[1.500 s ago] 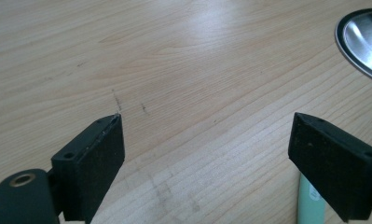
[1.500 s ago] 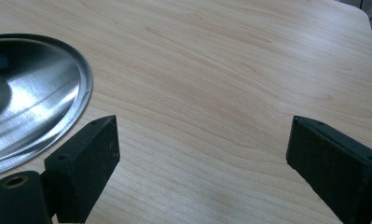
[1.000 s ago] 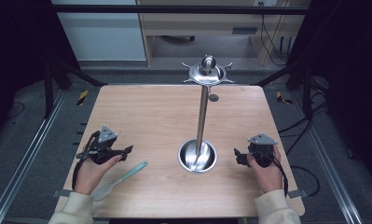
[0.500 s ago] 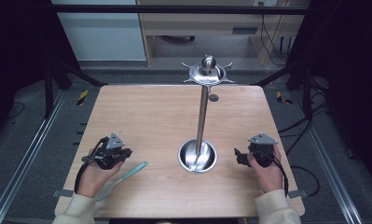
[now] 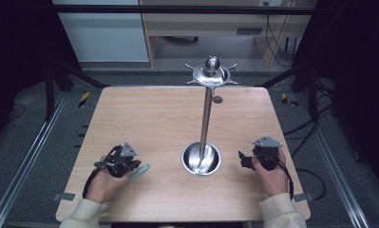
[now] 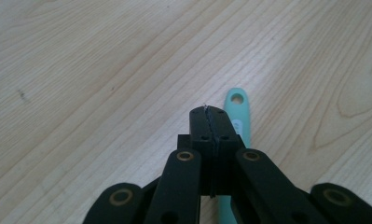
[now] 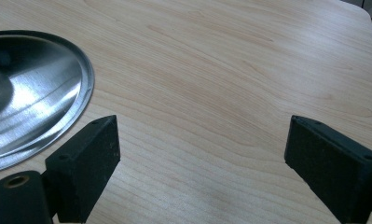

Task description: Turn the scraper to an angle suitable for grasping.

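Now your flat mint-green plastic utensil handle with a hole at its end (image 6: 236, 112) lies near-left on the light wooden table (image 5: 154, 118), long axis running near-left to far-right — hole end toward the tall steel stand with a round dish base (image 5: 201, 159). Your left gripper (image 6: 210, 116) sits pinched together, empty, just beside it; your right gripper (image 7: 200, 154) gapes wide, empty.

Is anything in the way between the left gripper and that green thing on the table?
Nothing visible. The left gripper, jaws shut, is right over the teal utensil handle, with only bare table around it. I cannot tell if they touch.
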Demonstrator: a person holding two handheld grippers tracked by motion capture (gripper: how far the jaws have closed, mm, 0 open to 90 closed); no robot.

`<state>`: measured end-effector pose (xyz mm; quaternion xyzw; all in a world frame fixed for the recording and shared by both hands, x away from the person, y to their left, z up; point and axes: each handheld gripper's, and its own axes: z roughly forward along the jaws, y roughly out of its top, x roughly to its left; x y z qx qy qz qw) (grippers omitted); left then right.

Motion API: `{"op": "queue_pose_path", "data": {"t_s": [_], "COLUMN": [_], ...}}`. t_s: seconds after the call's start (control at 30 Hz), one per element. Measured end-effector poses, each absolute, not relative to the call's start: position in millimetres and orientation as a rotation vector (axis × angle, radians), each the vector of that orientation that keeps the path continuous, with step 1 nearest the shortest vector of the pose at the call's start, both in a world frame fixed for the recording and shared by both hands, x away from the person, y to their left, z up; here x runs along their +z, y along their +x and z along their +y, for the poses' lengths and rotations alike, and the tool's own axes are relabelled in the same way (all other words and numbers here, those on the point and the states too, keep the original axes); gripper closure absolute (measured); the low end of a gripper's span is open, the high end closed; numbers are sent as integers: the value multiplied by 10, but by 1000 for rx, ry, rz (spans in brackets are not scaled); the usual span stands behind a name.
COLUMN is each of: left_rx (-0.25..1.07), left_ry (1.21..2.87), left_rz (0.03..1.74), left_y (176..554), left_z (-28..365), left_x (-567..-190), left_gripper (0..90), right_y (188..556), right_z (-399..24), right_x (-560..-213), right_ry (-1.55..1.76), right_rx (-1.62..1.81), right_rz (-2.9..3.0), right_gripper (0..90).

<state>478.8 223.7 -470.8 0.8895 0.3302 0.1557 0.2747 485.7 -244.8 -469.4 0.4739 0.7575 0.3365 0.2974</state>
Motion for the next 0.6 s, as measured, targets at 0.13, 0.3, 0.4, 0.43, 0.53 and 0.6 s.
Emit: {"op": "queue_pose_path", "data": {"t_s": [0.13, 0.3, 0.4, 0.43, 0.53, 0.6], "left_rx": [446, 461, 451, 443, 400, 381], "left_ry": [2414, 2411, 2422, 2430, 2439, 2459], "left_rz": [869, 896, 894, 889, 872, 840], "left_y": [4774, 4796, 4806, 4805, 4782, 4742], "left_z": [2160, 2184, 2164, 2156, 2140, 2115], "left_x": [-4731, -4733, -4751, -4754, -4748, -4734], "left_gripper": [900, 900, 900, 900, 900, 900], "right_y": [4860, 4857, 4858, 4858, 4859, 4855], "right_z": [-2442, -2442, -2441, -2441, -2448, -2448], "right_x": [-4695, -4695, -4696, -4696, -4696, -4694], "right_ry": [1262, 1263, 1263, 1263, 1260, 1271], "right_rx": [890, 890, 889, 889, 894, 890], "right_rz": [2017, 2017, 2018, 2018, 2015, 2012], "right_gripper": [108, 108, 108, 108, 108, 108]}}
